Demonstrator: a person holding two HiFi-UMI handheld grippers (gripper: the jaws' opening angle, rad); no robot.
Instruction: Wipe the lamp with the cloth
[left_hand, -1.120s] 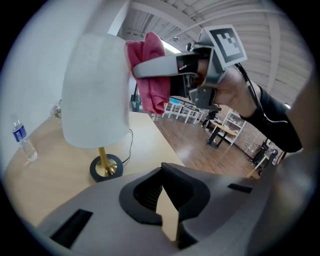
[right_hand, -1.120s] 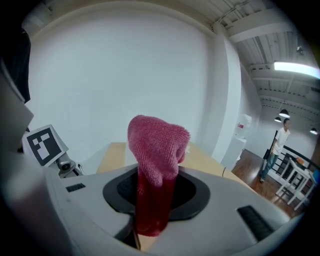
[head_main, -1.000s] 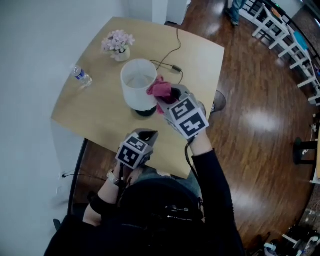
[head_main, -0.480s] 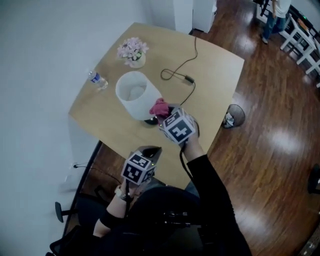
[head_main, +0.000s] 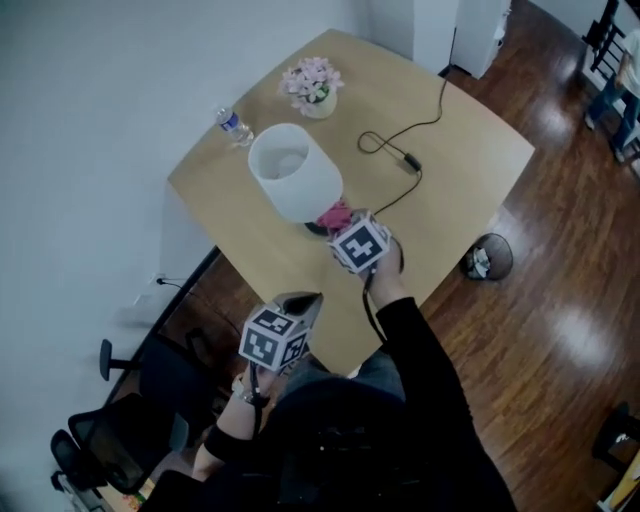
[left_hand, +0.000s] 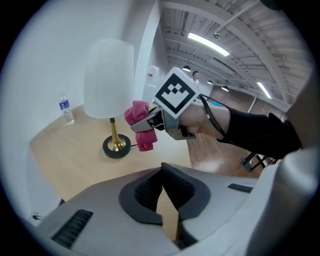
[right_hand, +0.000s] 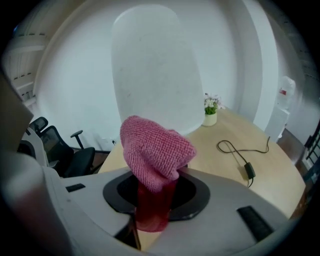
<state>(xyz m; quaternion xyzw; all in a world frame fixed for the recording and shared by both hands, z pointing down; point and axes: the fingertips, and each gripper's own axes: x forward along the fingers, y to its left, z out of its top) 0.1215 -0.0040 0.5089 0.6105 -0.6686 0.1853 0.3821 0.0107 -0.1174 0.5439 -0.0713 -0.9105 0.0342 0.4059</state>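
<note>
A lamp with a white shade stands on a brass stem and a black base on the wooden table. My right gripper is shut on a pink cloth, held low beside the stem, under the shade's rim. In the right gripper view the pink cloth bulges out of the right gripper, with the shade just behind it. My left gripper hangs over the table's near edge, shut and holding nothing. The left gripper looks toward the lamp and the cloth.
A water bottle and a small pot of flowers stand behind the lamp. The lamp's black cable runs across the table to the right. A waste bin sits on the wooden floor. Office chairs stand at the lower left.
My right gripper has sunk with the cloth from the upper side of the shade to below its rim, near the base. The left gripper has shifted a little and rolled.
</note>
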